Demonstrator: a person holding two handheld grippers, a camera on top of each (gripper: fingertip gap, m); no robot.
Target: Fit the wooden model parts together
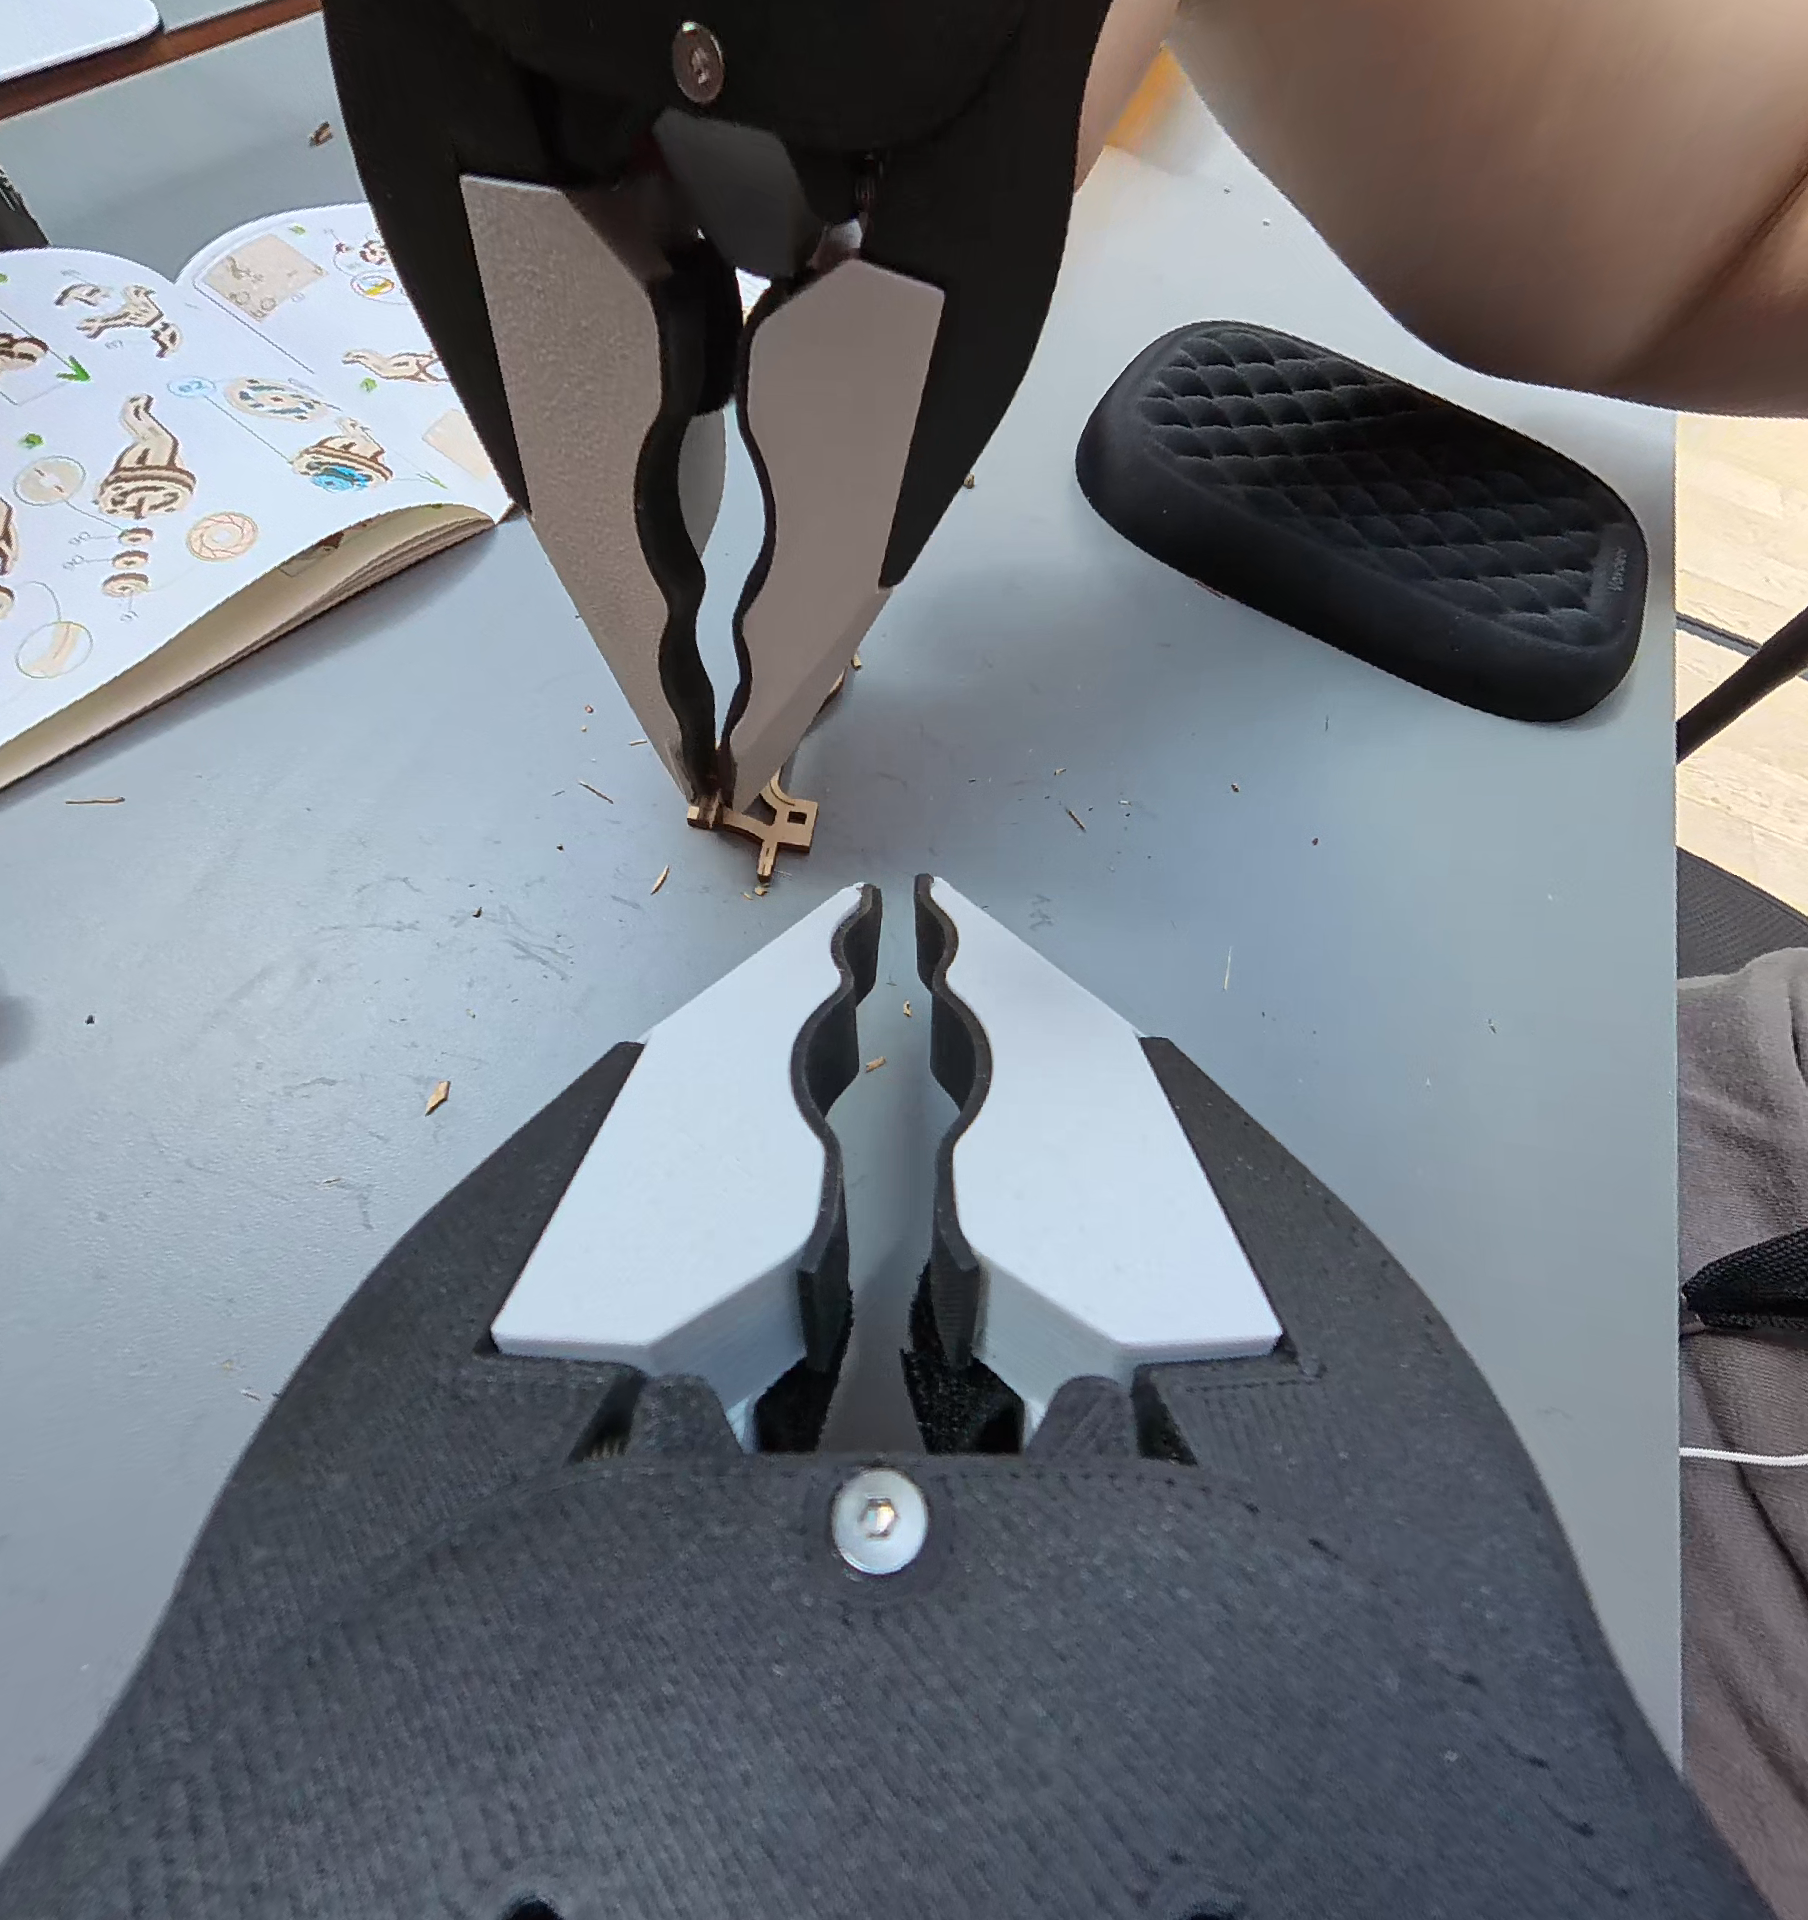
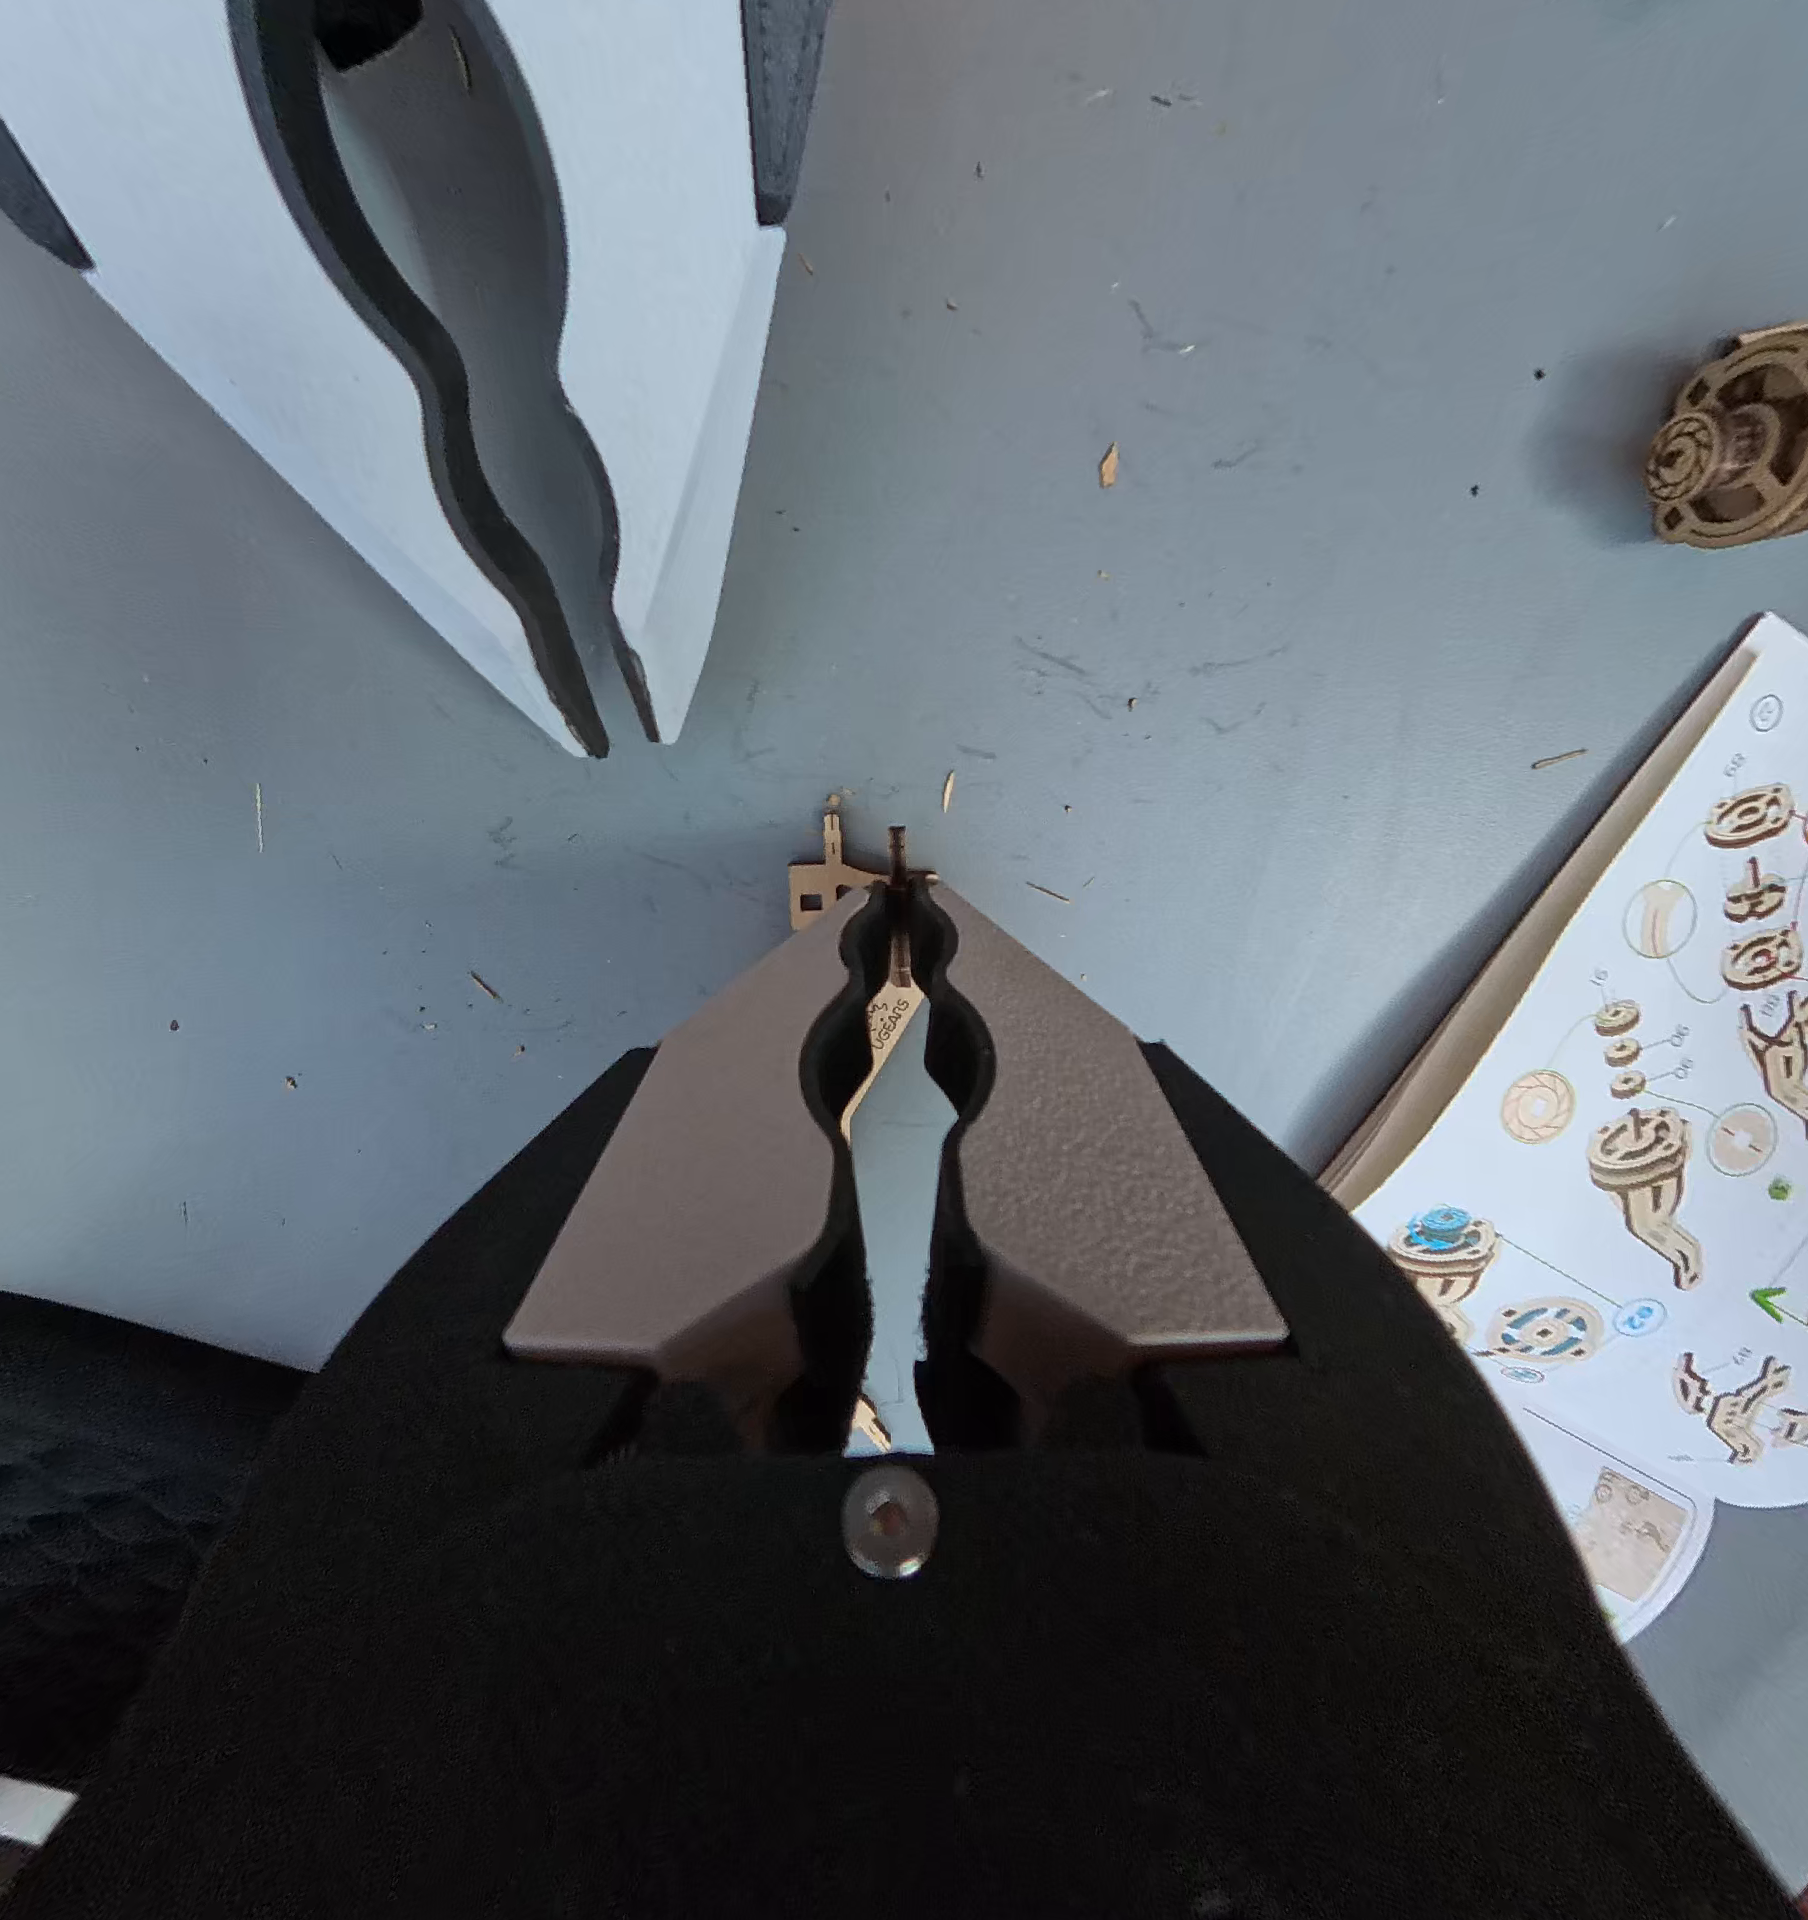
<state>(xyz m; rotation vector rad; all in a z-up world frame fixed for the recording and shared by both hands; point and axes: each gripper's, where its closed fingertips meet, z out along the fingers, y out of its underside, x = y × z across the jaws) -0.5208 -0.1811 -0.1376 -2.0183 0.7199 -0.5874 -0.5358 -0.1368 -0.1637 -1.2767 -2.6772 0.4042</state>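
Observation:
A flat pale wooden part (image 1: 775, 821) lies on the grey table; it also shows in the right wrist view (image 2: 815, 891). My right gripper (image 2: 900, 896) is shut on a thin wooden piece (image 2: 897, 847), held on edge with its tip down at the flat part. In the left wrist view the right gripper (image 1: 708, 767) points straight down onto that spot. My left gripper (image 1: 895, 896) is empty, with only a narrow gap between its fingers. It hovers just short of the flat part and appears at the upper left of the right wrist view (image 2: 625, 738).
An open instruction booklet (image 1: 152, 468) lies to the left, also in the right wrist view (image 2: 1658, 1143). A black quilted pad (image 1: 1367, 520) sits near the table's right edge (image 1: 1674, 935). A round assembled wooden piece (image 2: 1762, 447) rests farther off. Wood splinters are scattered about. Some 5 cm of space lies between my two pairs of fingers.

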